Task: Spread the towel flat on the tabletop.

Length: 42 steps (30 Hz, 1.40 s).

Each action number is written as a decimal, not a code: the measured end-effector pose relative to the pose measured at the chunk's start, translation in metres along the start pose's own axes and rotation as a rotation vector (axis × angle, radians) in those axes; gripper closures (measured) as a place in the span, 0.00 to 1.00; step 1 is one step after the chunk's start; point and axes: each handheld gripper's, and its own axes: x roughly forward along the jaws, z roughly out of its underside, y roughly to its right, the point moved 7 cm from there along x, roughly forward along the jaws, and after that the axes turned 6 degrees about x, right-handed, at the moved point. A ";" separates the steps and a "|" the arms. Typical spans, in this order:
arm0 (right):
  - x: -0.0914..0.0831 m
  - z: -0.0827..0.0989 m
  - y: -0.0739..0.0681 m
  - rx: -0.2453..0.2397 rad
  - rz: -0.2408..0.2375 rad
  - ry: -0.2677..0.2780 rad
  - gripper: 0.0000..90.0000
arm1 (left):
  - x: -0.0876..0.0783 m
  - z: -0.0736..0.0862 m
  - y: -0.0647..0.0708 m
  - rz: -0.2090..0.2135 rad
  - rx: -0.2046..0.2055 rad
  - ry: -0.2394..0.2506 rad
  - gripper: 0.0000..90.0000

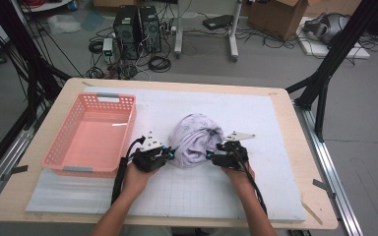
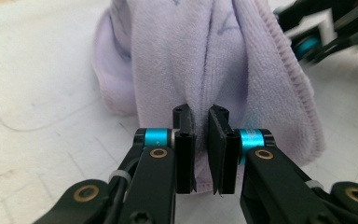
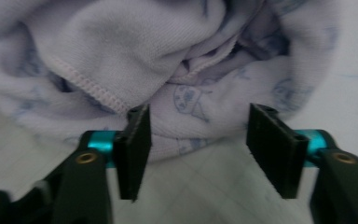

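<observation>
Towel point(image 1: 196, 140) bunched mid-desk between tools. Left tool point(image 2: 201, 140) clamped on towel fold; right tool point(image 3: 198, 144) open, just short of towel hem.

Bunched lilac towel point(image 1: 195, 140) on white mat point(image 1: 256, 123), L gripper point(image 1: 169, 153) & R gripper point(image 1: 210, 156) at its sides, pink basket point(image 1: 91, 133) left.

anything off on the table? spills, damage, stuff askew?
No spill or damage shows. The one untidy thing is the lilac towel, bunched in a crumpled heap on the white mat rather than flat or folded. The pink basket sits upright and empty.
</observation>
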 end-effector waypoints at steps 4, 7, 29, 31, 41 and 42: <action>0.005 -0.001 -0.003 -0.054 0.008 -0.019 0.79 | -0.006 -0.004 -0.002 -0.010 -0.016 0.032 0.91; -0.001 0.000 -0.004 -0.076 0.002 -0.034 0.93 | -0.012 -0.006 -0.005 -0.018 -0.021 0.053 0.91; -0.120 0.065 0.035 -0.116 0.088 -0.019 0.89 | -0.018 -0.041 -0.012 -0.062 0.009 0.112 0.92; -0.121 0.056 0.034 -0.124 0.107 0.023 0.67 | -0.013 -0.046 -0.012 -0.058 0.028 0.101 0.92; -0.081 0.027 0.045 -0.060 0.081 0.000 0.91 | -0.008 -0.047 -0.021 -0.091 0.022 0.102 0.92; -0.081 0.027 0.045 -0.060 0.081 0.000 0.91 | -0.011 -0.049 -0.022 -0.104 0.029 0.115 0.92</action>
